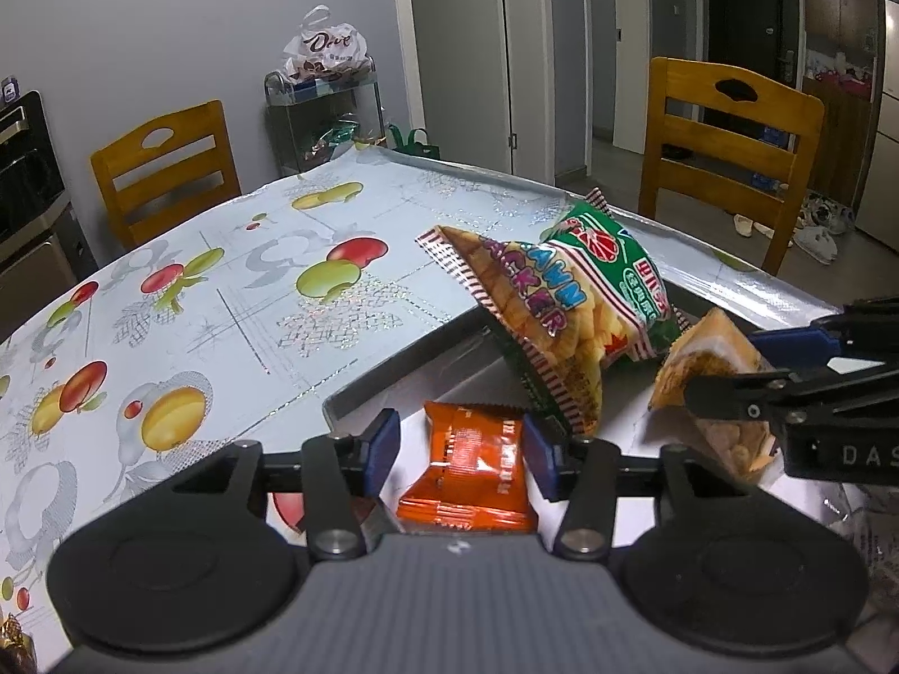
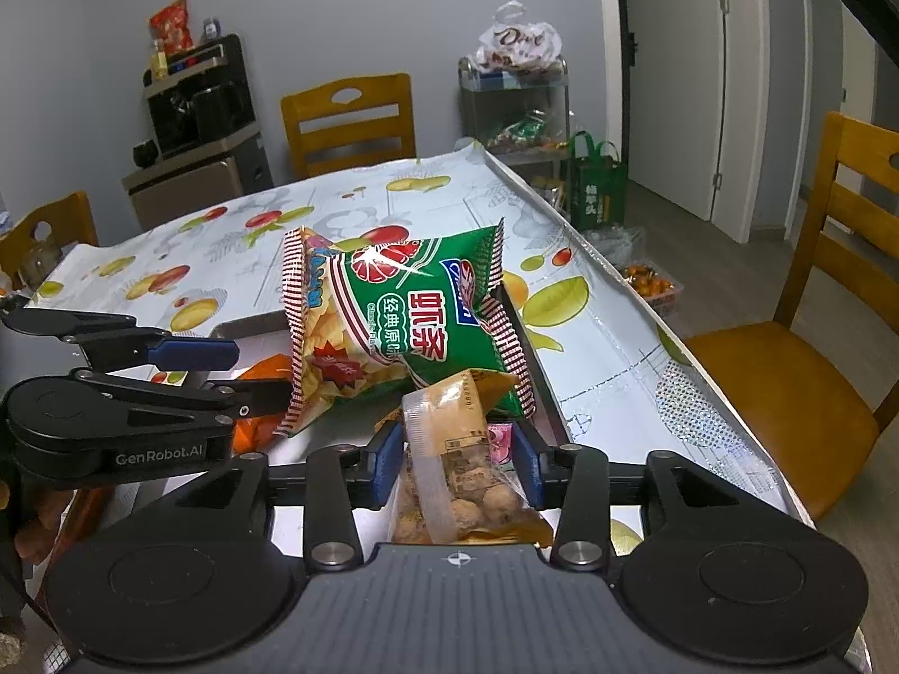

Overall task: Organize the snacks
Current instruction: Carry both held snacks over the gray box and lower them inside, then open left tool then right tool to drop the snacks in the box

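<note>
Left wrist view: we saw the left tool (image 1: pixel 462 452) part open, blue pads clear of the orange packet (image 1: pixel 469 469) lying in the tray (image 1: pixel 359 393) on the bench (image 1: pixel 225 292).
Right tool (image 2: pixel 459 463): likewise slackened around the clear nut packet (image 2: pixel 461 483).
Prawn cracker bags (image 2: pixel 393 326): leaning at 12 o'clock.
Advice: we judged both should lift straight out, avoiding the bags.

A home dining room. The table (image 1: pixel 185 303) wears a fruit-print oilcloth, with wooden chairs (image 1: pixel 730 151) around it. A metal cart (image 2: pixel 514 106) stands far against the grey wall, topped with a shopping bag (image 2: pixel 520 39); a green tote (image 2: pixel 598 188) sits on the floor beside it. A coffee machine (image 2: pixel 196 98) on a cabinet stands far left. Shoes (image 1: pixel 814 224) lie by the right doorway.
</note>
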`<state>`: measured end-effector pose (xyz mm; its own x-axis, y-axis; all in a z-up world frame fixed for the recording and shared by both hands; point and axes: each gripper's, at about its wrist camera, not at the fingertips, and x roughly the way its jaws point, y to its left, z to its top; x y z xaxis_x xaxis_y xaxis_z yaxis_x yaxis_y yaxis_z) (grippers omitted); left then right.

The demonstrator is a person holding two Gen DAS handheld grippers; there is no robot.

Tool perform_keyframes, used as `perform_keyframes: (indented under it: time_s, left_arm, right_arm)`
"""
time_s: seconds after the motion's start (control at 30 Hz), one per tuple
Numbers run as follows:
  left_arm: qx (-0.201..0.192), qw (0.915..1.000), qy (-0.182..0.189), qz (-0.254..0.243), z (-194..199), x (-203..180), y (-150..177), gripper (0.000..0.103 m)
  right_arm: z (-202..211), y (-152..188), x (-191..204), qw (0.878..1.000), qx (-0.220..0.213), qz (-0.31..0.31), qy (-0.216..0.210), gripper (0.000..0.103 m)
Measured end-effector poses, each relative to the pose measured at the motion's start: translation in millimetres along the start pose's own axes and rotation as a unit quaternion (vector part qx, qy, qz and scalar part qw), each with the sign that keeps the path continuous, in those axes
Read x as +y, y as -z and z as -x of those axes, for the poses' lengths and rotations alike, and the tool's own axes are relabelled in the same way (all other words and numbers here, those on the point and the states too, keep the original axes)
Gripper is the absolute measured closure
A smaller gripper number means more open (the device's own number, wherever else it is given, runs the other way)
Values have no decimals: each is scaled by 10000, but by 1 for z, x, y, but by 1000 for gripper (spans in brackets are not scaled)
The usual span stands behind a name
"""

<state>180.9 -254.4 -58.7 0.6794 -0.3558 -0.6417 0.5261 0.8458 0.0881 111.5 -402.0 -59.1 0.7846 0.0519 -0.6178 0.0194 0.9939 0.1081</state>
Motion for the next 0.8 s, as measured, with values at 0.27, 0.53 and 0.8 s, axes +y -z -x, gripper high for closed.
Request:
perform_keyframes:
  time_s: [0.27,0.53,0.8]
  left_arm:
    - [-229,9997,-105,-40,16,-5,1,14]
    - [-298,9995,-42,60,33,-3,7,12]
    - [-460,9989,79,94,57,1,15,11]
  right_arm:
    - [13,1,3,9998,-205,8,-71,22]
    - [26,3,8,9997,-245,37,-84,10]
    - [44,2,15,9992,-409,39,23,1]
